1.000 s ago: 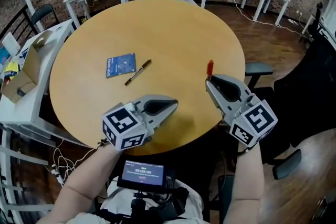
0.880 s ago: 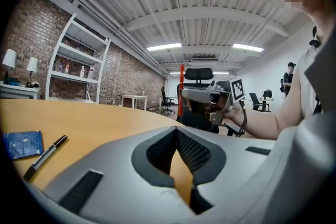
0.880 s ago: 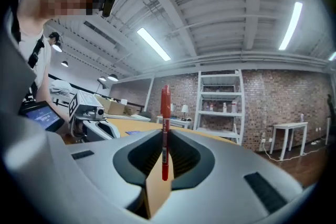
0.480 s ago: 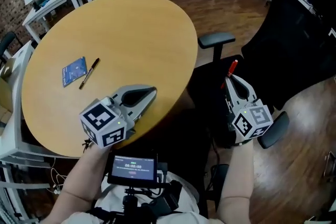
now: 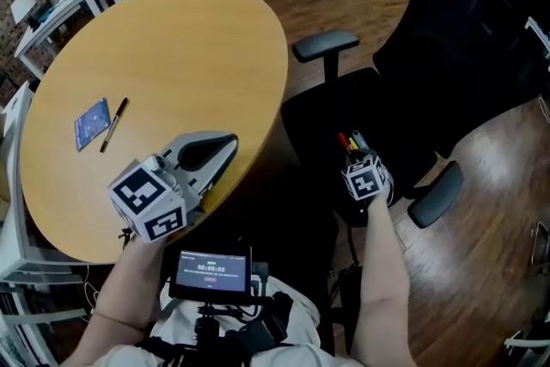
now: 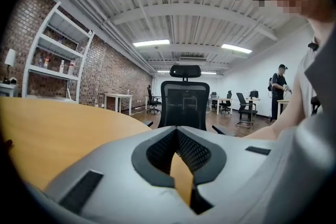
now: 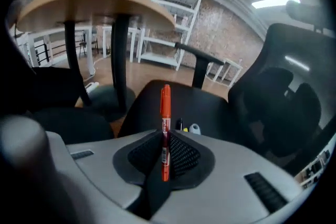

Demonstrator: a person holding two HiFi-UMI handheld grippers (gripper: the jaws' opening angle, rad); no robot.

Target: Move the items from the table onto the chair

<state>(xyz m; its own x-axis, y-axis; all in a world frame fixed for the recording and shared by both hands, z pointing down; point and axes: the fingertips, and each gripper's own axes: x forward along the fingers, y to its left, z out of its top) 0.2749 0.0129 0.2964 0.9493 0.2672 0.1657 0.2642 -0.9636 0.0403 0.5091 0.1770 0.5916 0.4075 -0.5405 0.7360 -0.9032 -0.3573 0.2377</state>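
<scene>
Orange marker (image 7: 165,105) gripped in right claw (image 7: 164,136), above chair (image 7: 149,94)

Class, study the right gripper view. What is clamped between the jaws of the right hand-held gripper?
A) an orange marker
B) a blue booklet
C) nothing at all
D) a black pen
A: the right gripper view shows the orange marker pinched between the jaws of the right hand-held gripper, its cap end pointing out over the black chair seat.
</scene>
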